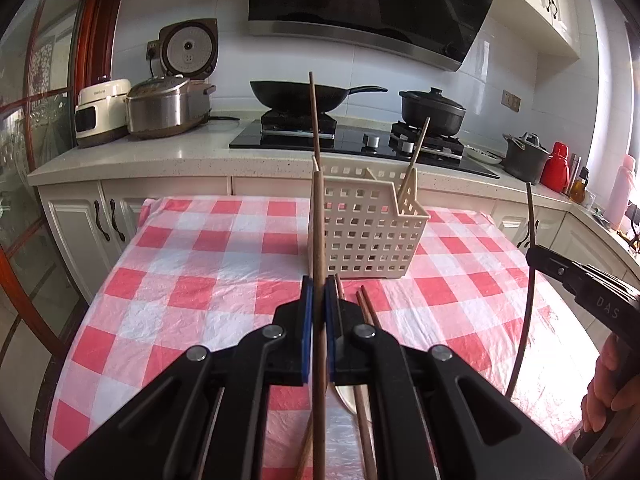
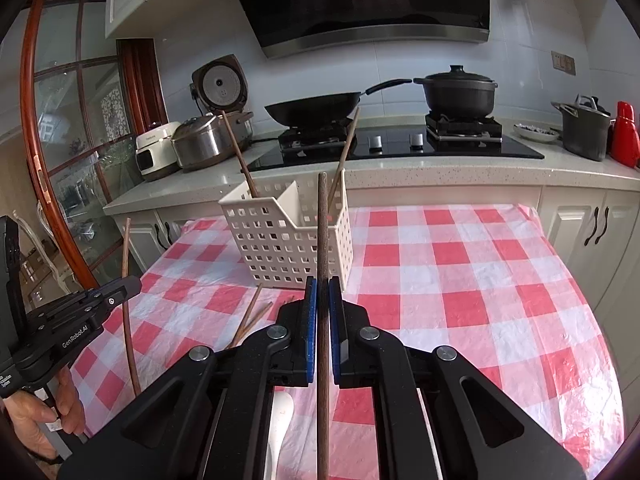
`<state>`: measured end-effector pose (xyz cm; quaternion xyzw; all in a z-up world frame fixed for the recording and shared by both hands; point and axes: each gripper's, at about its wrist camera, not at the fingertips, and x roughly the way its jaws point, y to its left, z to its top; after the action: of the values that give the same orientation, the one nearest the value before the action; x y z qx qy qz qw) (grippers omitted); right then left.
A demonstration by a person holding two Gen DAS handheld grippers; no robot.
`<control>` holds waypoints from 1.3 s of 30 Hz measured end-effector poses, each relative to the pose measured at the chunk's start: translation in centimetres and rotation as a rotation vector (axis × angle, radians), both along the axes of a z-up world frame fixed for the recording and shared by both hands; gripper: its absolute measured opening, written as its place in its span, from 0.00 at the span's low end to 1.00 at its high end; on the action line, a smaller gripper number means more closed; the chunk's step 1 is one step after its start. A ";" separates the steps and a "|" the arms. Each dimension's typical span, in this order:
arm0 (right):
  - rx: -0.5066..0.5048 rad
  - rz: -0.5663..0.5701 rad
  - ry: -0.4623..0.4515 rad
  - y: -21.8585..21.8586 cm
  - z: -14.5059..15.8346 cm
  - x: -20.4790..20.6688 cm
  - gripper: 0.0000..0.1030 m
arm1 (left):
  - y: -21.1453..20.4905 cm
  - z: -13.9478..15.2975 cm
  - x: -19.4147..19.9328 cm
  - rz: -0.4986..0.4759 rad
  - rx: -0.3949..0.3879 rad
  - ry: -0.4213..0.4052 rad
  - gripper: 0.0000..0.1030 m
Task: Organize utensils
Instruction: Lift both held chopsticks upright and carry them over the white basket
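Note:
My left gripper (image 1: 319,286) is shut on a brown chopstick (image 1: 317,220) held upright above the table, just in front of the white perforated basket (image 1: 360,232). My right gripper (image 2: 322,286) is shut on a darker chopstick (image 2: 322,240), also upright, in front of the same basket (image 2: 280,236). Two chopsticks stand in the basket, one in each compartment (image 2: 240,152) (image 2: 346,148). Loose chopsticks (image 1: 366,308) lie on the red-checked cloth before the basket. A white spoon (image 2: 282,420) lies under my right gripper.
The table has a red and white checked cloth (image 2: 460,280). Behind it runs a counter with a stove (image 1: 360,140), wok, black pot and rice cookers (image 1: 160,108). The right gripper shows at the right edge of the left wrist view (image 1: 580,280).

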<state>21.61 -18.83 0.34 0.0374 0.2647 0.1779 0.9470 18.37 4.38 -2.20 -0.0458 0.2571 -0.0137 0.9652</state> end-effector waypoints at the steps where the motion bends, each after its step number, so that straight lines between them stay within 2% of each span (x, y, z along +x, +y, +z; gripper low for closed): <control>1: 0.001 0.001 -0.008 -0.1 0.3 -0.2 0.06 | -0.1 0.3 -0.3 -0.001 0.003 -0.009 0.06; 14: 0.016 0.022 -0.103 -0.6 3.4 -3.4 0.06 | -1.1 3.4 -3.4 -0.008 0.021 -0.093 0.06; 23: 0.018 0.034 -0.148 -0.7 4.5 -4.9 0.06 | -1.5 4.7 -4.8 -0.013 0.033 -0.137 0.06; 32: 0.003 0.046 -0.165 -0.2 4.9 -4.7 0.06 | -1.7 5.4 -4.6 -0.030 0.044 -0.140 0.06; 39: -0.035 0.047 -0.233 0.8 6.6 -2.9 0.06 | -1.8 7.8 -2.7 -0.052 0.055 -0.162 0.06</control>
<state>18.74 -18.00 6.99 -0.0061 0.1569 0.1985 0.9674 15.63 2.56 5.57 -0.0112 0.1795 -0.0355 0.9831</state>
